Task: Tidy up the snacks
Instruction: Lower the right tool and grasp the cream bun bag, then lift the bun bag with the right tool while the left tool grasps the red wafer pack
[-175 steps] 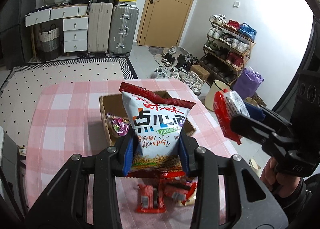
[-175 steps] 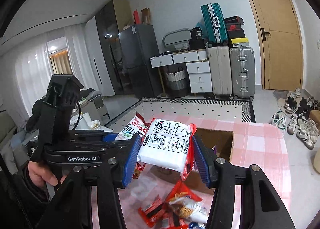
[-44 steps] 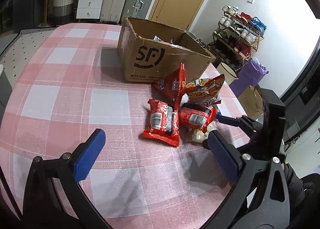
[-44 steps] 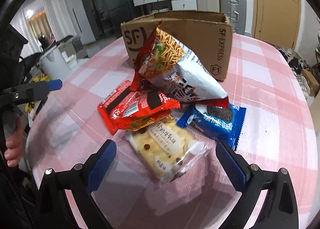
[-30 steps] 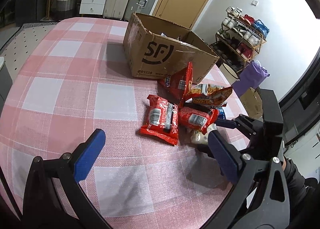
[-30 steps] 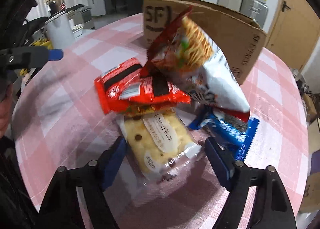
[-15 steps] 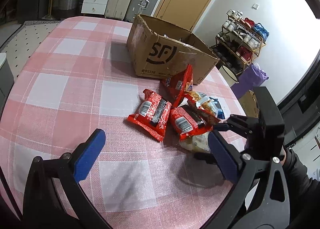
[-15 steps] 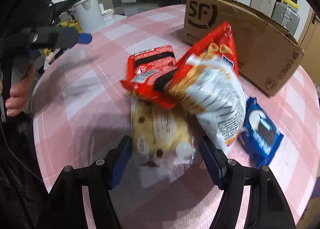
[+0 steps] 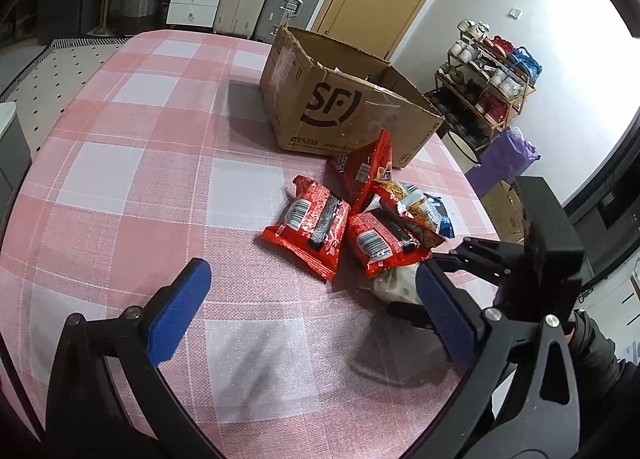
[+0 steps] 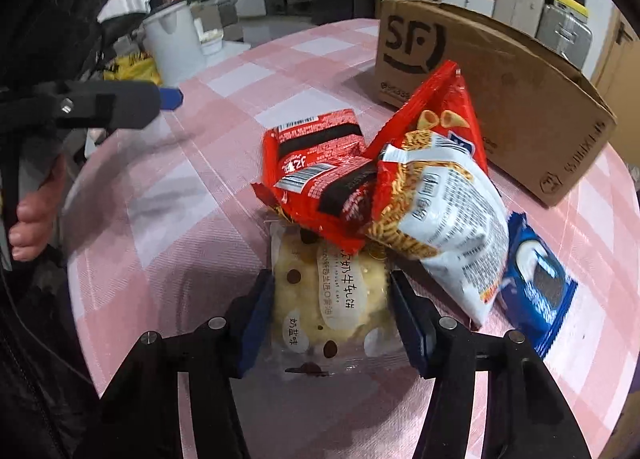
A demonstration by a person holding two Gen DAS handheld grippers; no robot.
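Right gripper [image 10: 330, 309]: fingers closing around the cake packet [image 10: 328, 299], nearest and least buried in the pile. Left gripper [image 9: 308, 311] hangs released over bare tabletop [image 9: 140, 179], clear of the pick.

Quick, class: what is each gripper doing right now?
Left gripper: open, empty, above the tablecloth.
Right gripper: closing around the yellow cake packet, pads at its sides.

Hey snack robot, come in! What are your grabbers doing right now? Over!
Right gripper closing around the pale yellow clear-wrapped cookie packet. Left gripper open, empty. Red snack bag overlaps the packet's far end.
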